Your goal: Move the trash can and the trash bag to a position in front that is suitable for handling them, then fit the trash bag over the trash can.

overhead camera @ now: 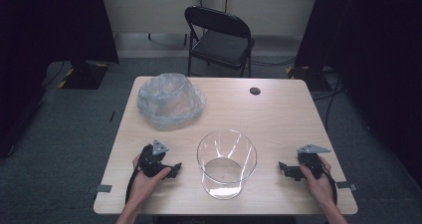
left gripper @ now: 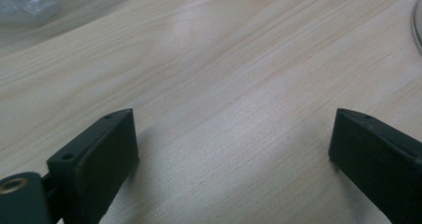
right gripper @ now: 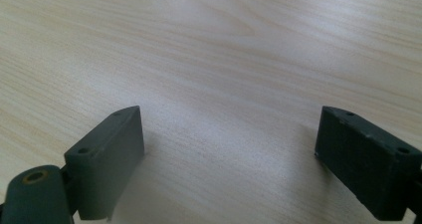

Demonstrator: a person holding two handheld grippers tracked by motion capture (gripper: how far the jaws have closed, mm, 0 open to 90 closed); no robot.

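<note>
Near the tabletop's front edge stood the glass bowl, stiff, slick and breakable to my eye, best taken by its rim from both sides, while the left gripper and right gripper flanked it, jaws wide and empty.

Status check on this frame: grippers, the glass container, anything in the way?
Left gripper and right gripper open, empty, low over table. Clear glass container upright between them, untouched. Crumpled plastic bag behind, clear of both.
</note>
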